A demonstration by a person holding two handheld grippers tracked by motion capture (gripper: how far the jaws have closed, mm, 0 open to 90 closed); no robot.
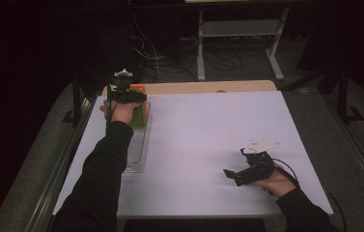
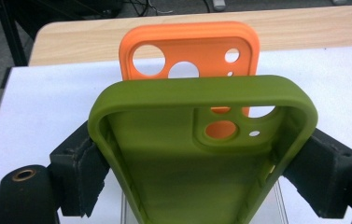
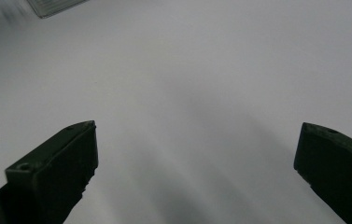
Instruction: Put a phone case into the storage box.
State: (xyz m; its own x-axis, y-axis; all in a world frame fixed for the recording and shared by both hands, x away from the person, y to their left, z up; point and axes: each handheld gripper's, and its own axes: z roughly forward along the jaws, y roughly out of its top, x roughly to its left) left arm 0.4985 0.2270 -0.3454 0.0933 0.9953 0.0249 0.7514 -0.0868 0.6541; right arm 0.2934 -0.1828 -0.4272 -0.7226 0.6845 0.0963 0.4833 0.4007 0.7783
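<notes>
An olive green phone case sits squeezed between the two jaws of my left gripper, which is shut on its long sides; the open inside of the case faces the camera. Just behind it an orange phone case stands or leans, with its camera holes showing. In the high view my left gripper is at the table's far left, with the green case by the hand and the orange case beyond it. My right gripper rests low at the near right; in its own view the right gripper is open above bare white surface.
A clear plastic tray lies along the left side of the white table top; its corner shows in the right gripper view. A strip of wooden table runs along the far edge. Cables and a desk frame lie on the floor beyond.
</notes>
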